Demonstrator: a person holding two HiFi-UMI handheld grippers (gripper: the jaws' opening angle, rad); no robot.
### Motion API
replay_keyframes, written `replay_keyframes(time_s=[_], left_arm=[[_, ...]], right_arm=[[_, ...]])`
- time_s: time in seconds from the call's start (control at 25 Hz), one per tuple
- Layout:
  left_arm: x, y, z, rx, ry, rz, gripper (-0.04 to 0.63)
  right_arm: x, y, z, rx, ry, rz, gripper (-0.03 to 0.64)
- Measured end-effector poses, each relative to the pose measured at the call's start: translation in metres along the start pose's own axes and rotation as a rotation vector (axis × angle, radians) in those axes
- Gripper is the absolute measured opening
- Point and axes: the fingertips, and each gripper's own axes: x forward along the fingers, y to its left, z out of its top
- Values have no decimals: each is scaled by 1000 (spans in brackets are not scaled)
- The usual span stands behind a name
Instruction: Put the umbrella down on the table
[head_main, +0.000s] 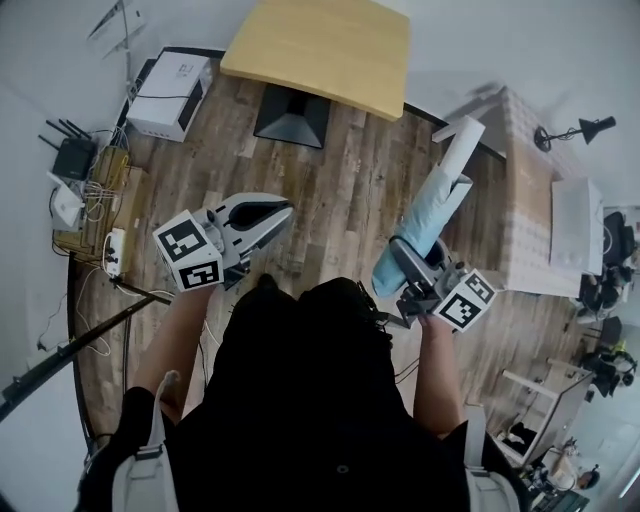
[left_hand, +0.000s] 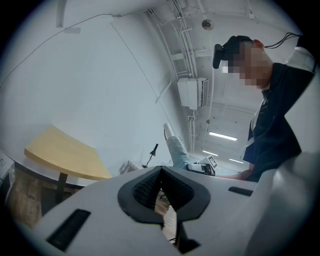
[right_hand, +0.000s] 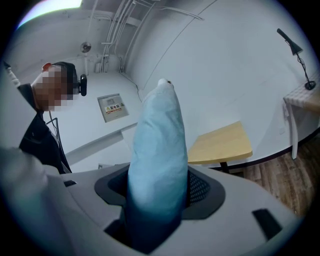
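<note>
One folded pale-blue fabric umbrella (head_main: 437, 200), clenched in the fingers of the right gripper (head_main: 402, 268) above the wooden floor (head_main: 350, 170), should be lowered level onto the yellow wooden surface (head_main: 320, 50) before release, the left gripper (head_main: 278, 213) pinched closed on nothing.

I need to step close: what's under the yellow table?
A black base on the floor. The tabletop hides the post from the head view; the left gripper view shows it.

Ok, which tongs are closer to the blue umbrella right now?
Right. The right tongs are shut on the folded light-blue umbrella, which sticks out past them. The left tongs are shut on nothing, off on the person's left side, apart from it.
</note>
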Motion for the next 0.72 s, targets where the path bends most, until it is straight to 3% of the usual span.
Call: replay_keyframes(time_s=[0.24,0.52,0.72], left_arm=[[19,11,13,-24,-50,-15,12],[12,57,15,-53,-79,84,12],[39,79,34,-32,-63,150,12]], right_arm=[[6,-16,24,30,17,-10,282],[43,-42,55,27,23,42,282],[67,-79,77,44,35,106,282]])
